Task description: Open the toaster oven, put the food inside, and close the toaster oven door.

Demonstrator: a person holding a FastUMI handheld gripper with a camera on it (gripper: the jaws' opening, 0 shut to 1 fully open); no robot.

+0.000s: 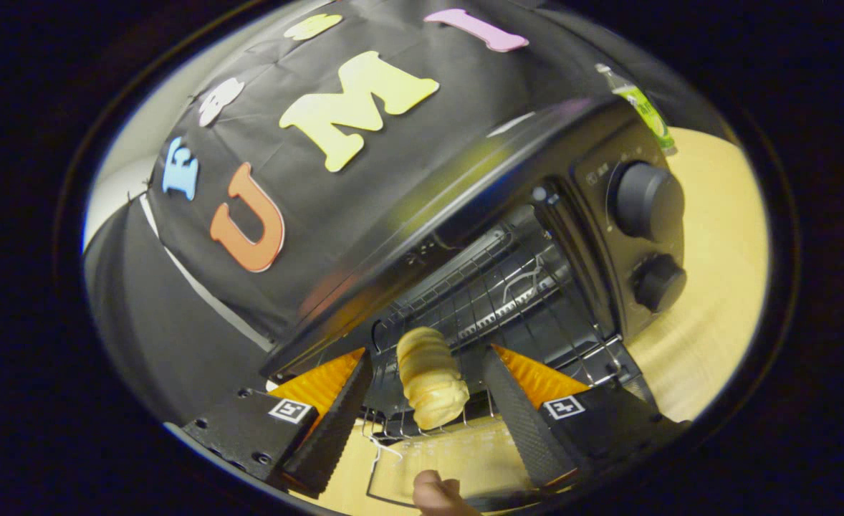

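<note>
The black toaster oven (479, 179) stands on a light wooden table (716, 301), seen tilted. Its glass door (458, 459) is folded down open below my fingers. Inside the cavity is a wire rack (508, 294). A pale, ridged bread roll (429, 383) lies on the front part of that rack. My gripper (428, 355) is open, one finger on each side of the roll with a gap on both sides, so neither finger presses on it.
Two round black knobs (648, 201) (657, 282) sit on the oven's panel beside the cavity. A green bottle (644, 111) stands behind the oven. Part of a person's hand (433, 494) shows at the edge of the open door.
</note>
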